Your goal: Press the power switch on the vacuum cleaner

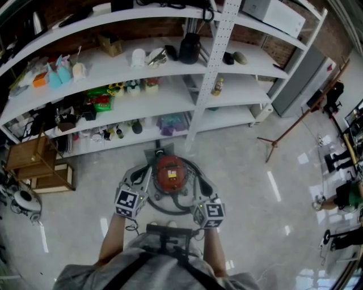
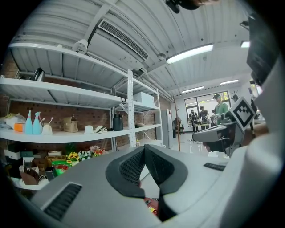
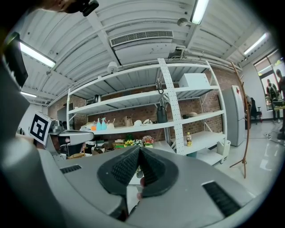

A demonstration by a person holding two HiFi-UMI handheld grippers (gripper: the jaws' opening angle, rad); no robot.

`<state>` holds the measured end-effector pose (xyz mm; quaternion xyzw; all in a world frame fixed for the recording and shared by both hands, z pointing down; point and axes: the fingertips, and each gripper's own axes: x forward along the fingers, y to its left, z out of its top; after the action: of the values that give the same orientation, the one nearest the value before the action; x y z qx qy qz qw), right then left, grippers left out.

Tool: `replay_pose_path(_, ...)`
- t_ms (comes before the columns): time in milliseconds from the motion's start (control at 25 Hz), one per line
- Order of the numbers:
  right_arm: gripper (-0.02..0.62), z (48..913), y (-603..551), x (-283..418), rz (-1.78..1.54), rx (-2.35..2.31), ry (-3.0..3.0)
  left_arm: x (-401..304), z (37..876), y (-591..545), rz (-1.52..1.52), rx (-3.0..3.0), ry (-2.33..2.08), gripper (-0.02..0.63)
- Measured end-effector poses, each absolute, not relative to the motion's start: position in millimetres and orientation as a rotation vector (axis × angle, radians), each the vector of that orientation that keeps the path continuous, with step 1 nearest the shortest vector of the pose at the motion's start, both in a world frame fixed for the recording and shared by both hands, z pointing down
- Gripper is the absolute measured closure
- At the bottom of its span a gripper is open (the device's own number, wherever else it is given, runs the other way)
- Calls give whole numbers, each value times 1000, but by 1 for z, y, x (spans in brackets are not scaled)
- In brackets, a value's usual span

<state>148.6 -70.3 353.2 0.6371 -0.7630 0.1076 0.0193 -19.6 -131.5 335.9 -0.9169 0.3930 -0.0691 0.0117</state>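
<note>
Below the jaws, between both pairs: red vacuum cleaner (image 1: pixel 170 173), on floor (image 1: pixel 244 187). Left gripper (image 2: pixel 143 149) and right gripper (image 3: pixel 139 151): jaws pressed together, empty. I would lower one closed tip squarely onto the switch, which I cannot yet make out.

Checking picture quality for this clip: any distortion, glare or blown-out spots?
Head view: fisheye bows the shelf rack, light streaks glare on the floor. Left gripper view: ceiling light blown out, corners dark. Right gripper view: dark corners, light tube blown out.
</note>
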Motion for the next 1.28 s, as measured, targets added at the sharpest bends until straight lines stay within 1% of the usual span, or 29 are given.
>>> replay_pose_path(1280, 584, 357, -70, 137, 327, 1937, -2378, -25, 339, -130, -218, -2858, 1237, 598)
